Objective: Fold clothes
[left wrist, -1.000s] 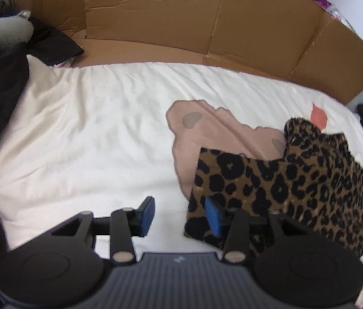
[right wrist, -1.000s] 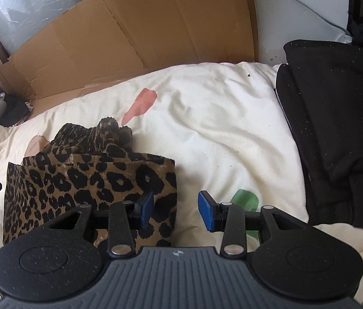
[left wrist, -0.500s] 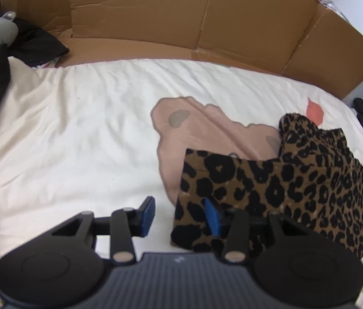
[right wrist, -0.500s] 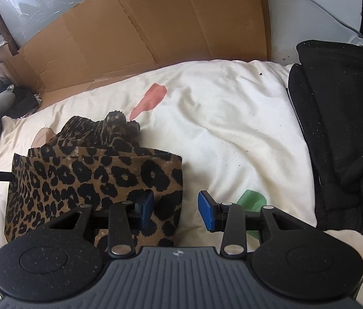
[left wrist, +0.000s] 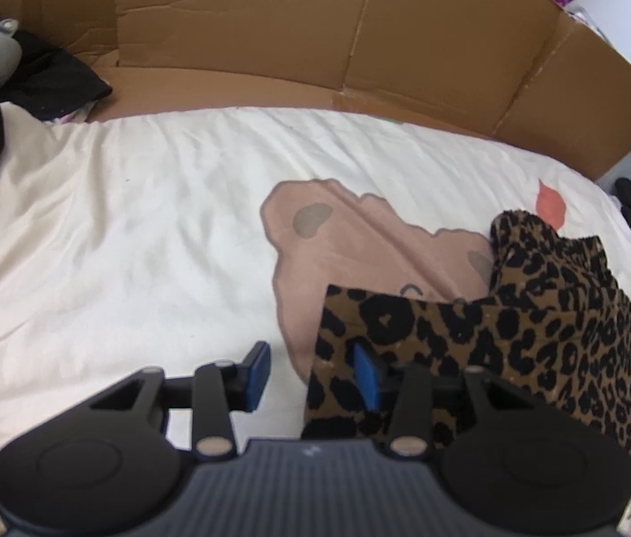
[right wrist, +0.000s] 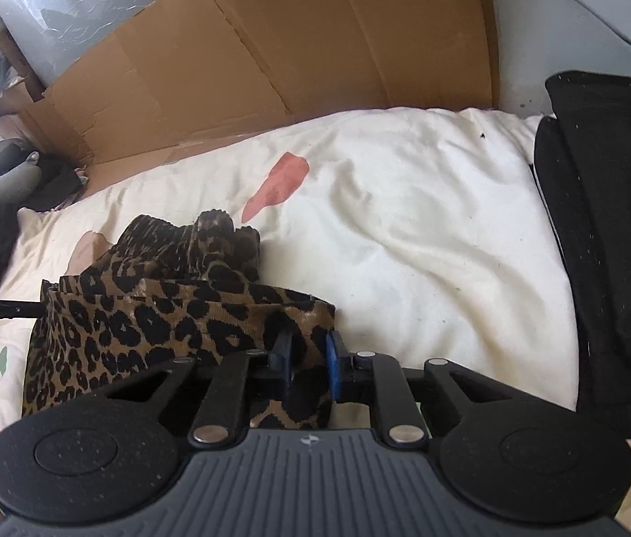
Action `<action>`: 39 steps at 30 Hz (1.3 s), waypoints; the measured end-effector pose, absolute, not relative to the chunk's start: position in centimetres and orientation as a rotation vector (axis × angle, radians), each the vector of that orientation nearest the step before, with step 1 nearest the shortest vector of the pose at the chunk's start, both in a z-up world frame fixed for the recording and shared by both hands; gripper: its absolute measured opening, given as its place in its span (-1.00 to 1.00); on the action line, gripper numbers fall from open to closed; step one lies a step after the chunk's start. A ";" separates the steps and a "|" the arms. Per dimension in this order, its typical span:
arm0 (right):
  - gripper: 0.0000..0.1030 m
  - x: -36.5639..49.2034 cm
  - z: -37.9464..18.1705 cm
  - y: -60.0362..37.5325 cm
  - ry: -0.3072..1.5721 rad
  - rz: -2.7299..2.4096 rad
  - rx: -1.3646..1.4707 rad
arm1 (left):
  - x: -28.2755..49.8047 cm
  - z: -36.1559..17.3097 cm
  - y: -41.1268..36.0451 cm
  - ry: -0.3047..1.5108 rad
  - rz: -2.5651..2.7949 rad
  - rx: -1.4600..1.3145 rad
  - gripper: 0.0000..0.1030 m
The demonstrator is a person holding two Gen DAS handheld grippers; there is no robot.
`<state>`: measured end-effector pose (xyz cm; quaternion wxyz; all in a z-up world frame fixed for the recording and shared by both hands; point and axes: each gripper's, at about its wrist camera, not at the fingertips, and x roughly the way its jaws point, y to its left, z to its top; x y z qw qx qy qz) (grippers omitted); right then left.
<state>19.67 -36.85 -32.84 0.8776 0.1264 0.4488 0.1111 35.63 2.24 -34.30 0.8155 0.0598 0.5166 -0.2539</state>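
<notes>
— Leopard-print garment [right wrist: 145, 326] lies partly folded on our cream bedspread [right wrist: 405, 232], its far end bunched up. Where do we have it?

— Our right gripper [right wrist: 307, 360] has its blue pads drawn close, pinching the near right corner of the cloth. Our left gripper [left wrist: 311, 373] stands with fingers wide apart; the right pad [left wrist: 367, 380] overlaps the cloth's near left corner, the other hangs over bare bedspread.

— Around us?

— Cardboard [left wrist: 360, 31] walls the far edge, and black clothing [right wrist: 620, 232] lies to our right.
</notes>
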 end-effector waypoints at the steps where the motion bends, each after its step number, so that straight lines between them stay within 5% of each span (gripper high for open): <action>1: -0.85 19.7 -32.7 -36.9 0.934 0.231 0.263 | 35.6 -34.4 2.1 1.102 -0.546 0.132 -0.16; 5: -0.92 19.5 -32.2 -37.1 0.921 0.230 0.261 | 35.6 -34.6 1.8 1.090 -0.576 0.120 -0.20; 13: -0.96 18.8 -30.7 -36.8 0.878 0.225 0.215 | 35.2 -34.9 1.6 1.069 -0.600 0.113 -0.95; 32: -0.98 21.5 -32.7 -35.0 0.894 0.220 0.165 | 35.7 -34.7 2.5 1.073 -0.545 0.106 -0.94; 39: -0.79 21.9 -33.8 -34.7 0.938 0.211 0.155 | 35.9 -35.2 2.1 1.100 -0.527 0.124 -0.69</action>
